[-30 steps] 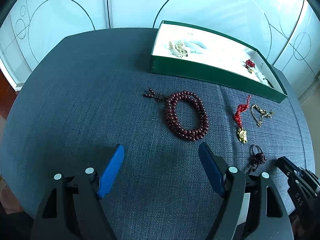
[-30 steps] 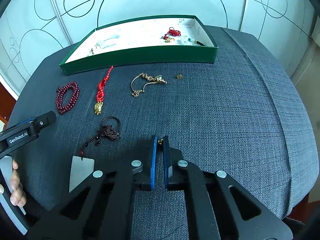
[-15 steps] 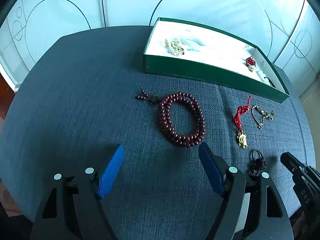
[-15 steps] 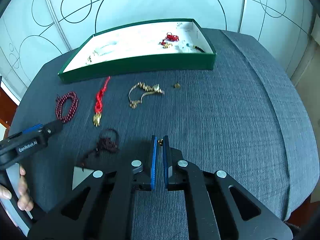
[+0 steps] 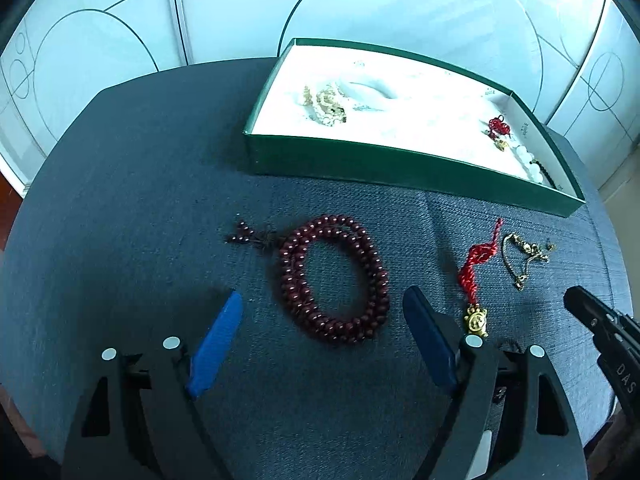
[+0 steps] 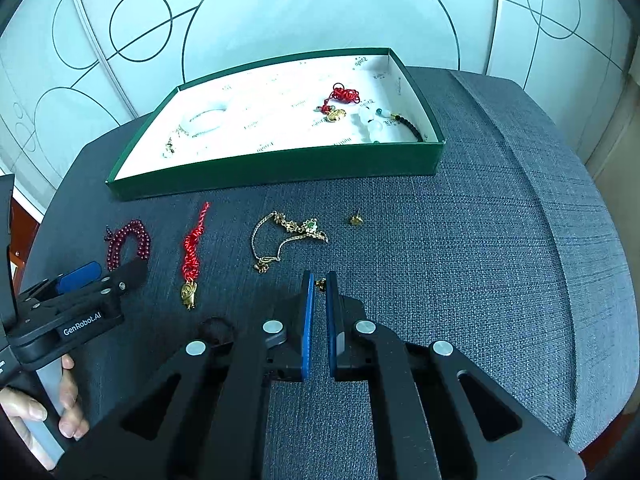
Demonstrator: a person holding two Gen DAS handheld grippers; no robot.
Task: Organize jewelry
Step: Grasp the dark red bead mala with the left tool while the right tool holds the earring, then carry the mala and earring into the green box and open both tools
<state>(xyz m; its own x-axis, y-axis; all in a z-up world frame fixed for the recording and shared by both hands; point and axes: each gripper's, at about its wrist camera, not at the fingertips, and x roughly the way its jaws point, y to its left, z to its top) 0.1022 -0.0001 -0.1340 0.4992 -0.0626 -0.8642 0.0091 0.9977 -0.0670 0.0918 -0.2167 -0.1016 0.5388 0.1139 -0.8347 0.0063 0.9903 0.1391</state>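
A dark red bead bracelet lies on the blue-grey cloth. My left gripper hangs over its near half, a blue finger on each side, apart from the beads; its jaws are opening. My right gripper is shut on a tiny gold piece that peeks out at the fingertips. Loose on the cloth lie a red knotted charm with a gold pendant, a gold chain bracelet and a small gold stud. Behind them stands the green box with white lining.
The box holds a white bangle, a red cord charm and white and black beads. A dark knotted cord is mostly hidden under the right gripper. A hand grips the left handle. The cloth curves down at the right edge.
Both grippers moved forward toward the box. The bead bracelet now lies between the left fingers, which stand a little wider. The dark cord slid under the right gripper, which stays shut.
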